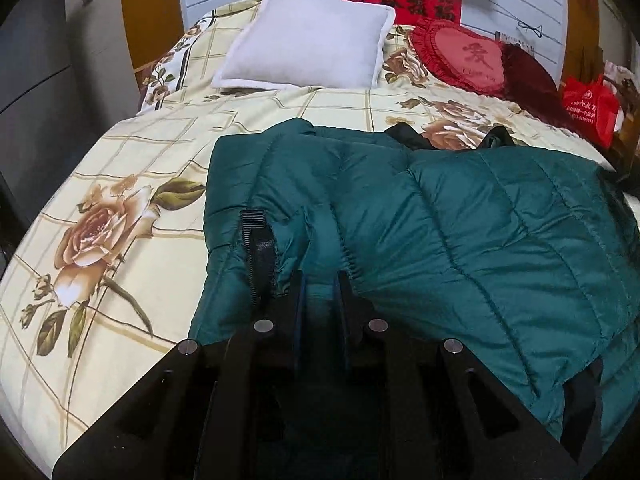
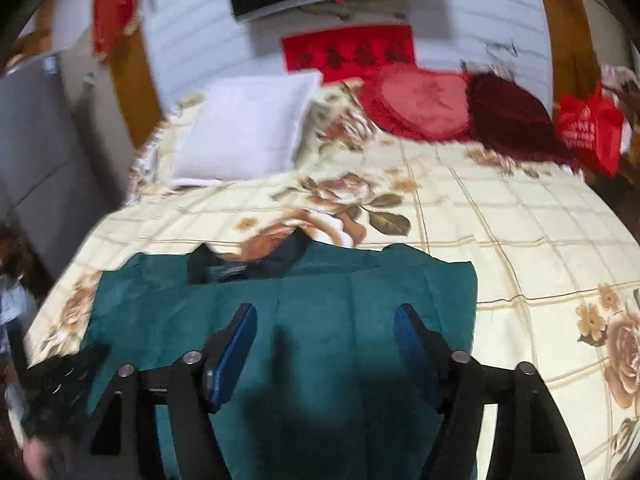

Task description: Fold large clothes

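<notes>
A dark green quilted jacket [image 1: 460,216] lies spread on the flowered bedspread [image 1: 120,168]. In the left wrist view my left gripper [image 1: 321,284] is shut on a fold of its green fabric, right beside the sleeve's black ribbed cuff [image 1: 258,248]. The right wrist view is blurred. There my right gripper [image 2: 325,320] hangs open above the jacket [image 2: 320,292], with blue pads [image 2: 236,344] wide apart and nothing gripped. The jacket's black collar [image 2: 236,264] points toward the pillows.
A white pillow [image 1: 308,40], a red heart cushion [image 1: 460,52] and a dark red cushion [image 1: 528,80] sit at the head of the bed. A red bag [image 1: 588,108] stands at the right side. A grey cabinet [image 1: 36,80] flanks the bed's left edge.
</notes>
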The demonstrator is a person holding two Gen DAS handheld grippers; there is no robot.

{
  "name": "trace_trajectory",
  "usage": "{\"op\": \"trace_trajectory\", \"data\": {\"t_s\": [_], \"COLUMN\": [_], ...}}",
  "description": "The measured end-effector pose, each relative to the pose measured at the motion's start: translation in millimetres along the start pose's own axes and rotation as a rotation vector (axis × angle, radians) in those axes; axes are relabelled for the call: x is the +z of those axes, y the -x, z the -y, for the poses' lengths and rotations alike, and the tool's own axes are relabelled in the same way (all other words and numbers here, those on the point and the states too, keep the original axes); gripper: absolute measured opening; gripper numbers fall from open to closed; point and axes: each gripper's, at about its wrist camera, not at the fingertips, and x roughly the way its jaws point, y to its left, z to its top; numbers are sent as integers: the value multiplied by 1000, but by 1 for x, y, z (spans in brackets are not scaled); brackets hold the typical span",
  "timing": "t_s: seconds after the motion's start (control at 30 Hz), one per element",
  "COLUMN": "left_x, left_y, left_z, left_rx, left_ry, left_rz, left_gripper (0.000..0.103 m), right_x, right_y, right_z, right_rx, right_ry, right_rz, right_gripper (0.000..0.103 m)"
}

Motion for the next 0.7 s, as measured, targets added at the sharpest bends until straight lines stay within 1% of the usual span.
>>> {"op": "trace_trajectory", "data": {"t_s": [0.03, 0.07, 0.13, 0.17, 0.23, 0.27, 0.3, 0.33, 0.4, 0.43, 0.47, 0.5, 0.53, 0.6, 0.63, 0.7], "left_x": [0, 0, 0, 0, 0, 0, 0, 0, 0, 0, 0, 0, 0, 0, 0, 1], "left_y": [0, 0, 0, 1, 1, 1, 1, 1, 0, 0, 0, 0, 0, 1, 0, 0], "left_z": [0, 0, 0, 0, -2, -2, -2, -2, -2, -2, -2, -2, -2, -2, -2, -1], "left_rx": [-2, -6, -6, -6, -9, -8, -7, -6, -7, -7, -6, -7, -7, -5, -4, 3], "left_ry": [2, 3, 4, 6, 10, 11, 11, 10, 11, 11, 10, 11, 11, 10, 9, 1], "left_rz": [0, 2, 1, 0, -1, -2, -3, -3, -3, -3, -3, -3, -3, 0, -1, -3], "left_gripper": [14, 14, 14, 14, 14, 14, 14, 14, 14, 14, 14, 14, 14, 14, 14, 14], "right_x": [-2, -7, -12, -12, -9, -4, 1, 6, 8, 4, -3, -13, -23, -43, -53, -54], "right_y": [-21, -35, -41, -42, -40, -36, -24, -8, 16, 28, 33, 32, 25, 3, 1, 22], "right_z": [5, 9, 15, 15, 12, 9, 2, -8, -29, -43, -58, -74, -84, -95, -96, -87], "right_rx": [-1, 27, 21, 19, -9, -38, -72, -66, 5, 66, 111, 149, 153, 110, 90, 122], "right_ry": [-25, -35, -46, -49, -21, -18, -12, 5, 34, 57, 83, 111, 128, 156, 154, 82], "right_rz": [-70, -114, -90, -93, -123, -134, -112, -59, 32, 57, 59, 32, -6, -95, -88, -30], "right_gripper": [71, 72, 72, 72, 72, 72, 71, 71, 71, 71, 71, 71, 73, 78, 78, 77]}}
